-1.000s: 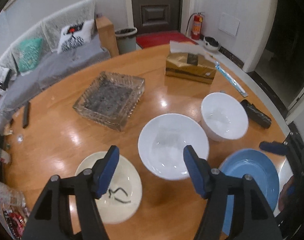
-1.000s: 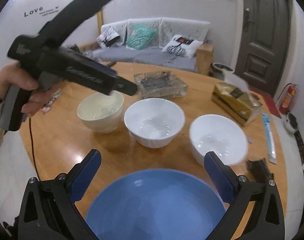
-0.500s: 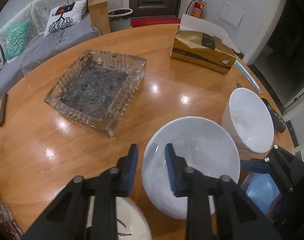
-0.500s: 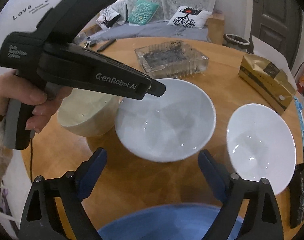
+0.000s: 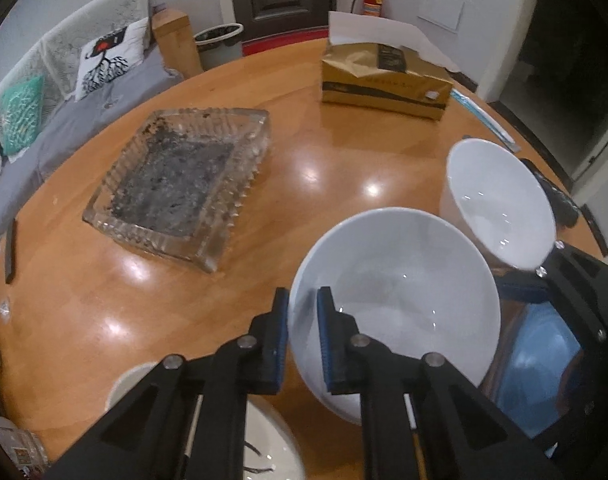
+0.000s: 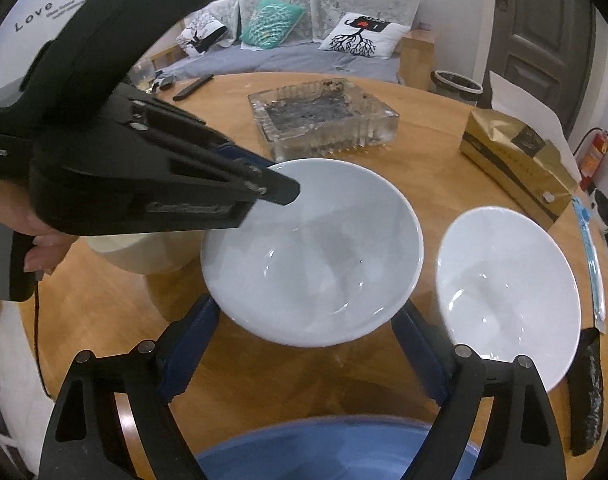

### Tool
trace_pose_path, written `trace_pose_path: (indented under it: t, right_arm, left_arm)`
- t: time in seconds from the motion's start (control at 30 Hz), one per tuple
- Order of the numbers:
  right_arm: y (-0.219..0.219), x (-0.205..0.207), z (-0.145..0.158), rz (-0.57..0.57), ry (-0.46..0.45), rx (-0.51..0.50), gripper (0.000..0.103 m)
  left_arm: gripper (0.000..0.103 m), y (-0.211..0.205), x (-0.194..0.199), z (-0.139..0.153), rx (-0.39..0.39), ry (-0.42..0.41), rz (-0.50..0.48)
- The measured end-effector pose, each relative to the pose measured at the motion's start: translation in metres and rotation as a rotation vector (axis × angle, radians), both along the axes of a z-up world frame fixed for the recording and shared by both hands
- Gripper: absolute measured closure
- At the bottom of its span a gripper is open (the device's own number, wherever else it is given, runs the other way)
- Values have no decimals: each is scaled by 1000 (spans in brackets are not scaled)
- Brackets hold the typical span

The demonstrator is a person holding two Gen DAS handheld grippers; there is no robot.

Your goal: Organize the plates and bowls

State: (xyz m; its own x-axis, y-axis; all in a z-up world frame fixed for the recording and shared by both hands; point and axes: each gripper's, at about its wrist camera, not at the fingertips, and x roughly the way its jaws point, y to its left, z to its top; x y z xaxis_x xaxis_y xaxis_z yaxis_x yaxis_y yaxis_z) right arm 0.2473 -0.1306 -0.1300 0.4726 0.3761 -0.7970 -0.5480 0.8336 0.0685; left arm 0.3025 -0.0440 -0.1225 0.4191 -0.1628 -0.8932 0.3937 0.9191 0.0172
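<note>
A white bowl (image 5: 404, 300) (image 6: 312, 248) stands mid-table. My left gripper (image 5: 302, 300) (image 6: 280, 192) is shut on its near-left rim, one pad inside and one outside. My right gripper (image 6: 304, 316) straddles the same bowl low down. Its jaws are closing, and both blue pads lie against the bowl's outer wall. To the right stands a second white bowl (image 5: 500, 200) (image 6: 504, 292). A cream bowl (image 5: 264, 440) (image 6: 144, 252) sits to the left, partly hidden by the left gripper. A blue plate (image 5: 544, 360) (image 6: 324, 448) lies at the near edge under the right gripper.
A glass ashtray (image 5: 176, 176) (image 6: 324, 116) sits behind the bowls on the round wooden table (image 5: 104, 280). A gold tissue box (image 5: 384, 80) (image 6: 516, 152) stands at the far right. A black packet (image 6: 588, 392) and a blue-white strip (image 6: 592, 248) lie near the right edge.
The left gripper came down and shut on the middle bowl's rim. The right gripper moved forward off the blue plate, and its jaws narrowed around the same bowl.
</note>
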Motion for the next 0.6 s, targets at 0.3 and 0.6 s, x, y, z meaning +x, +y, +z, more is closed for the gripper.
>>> trace_pose_path:
  t: [0.3,0.6]
  right_arm:
    - [-2,-10,-3,20,-11,-40,16]
    - [10,3,-12,-2,-13,-75,8]
  left_arm:
    - [92,-8,-1,-5,5,41,-39]
    - [88,-13,6,-18,9,77,-39]
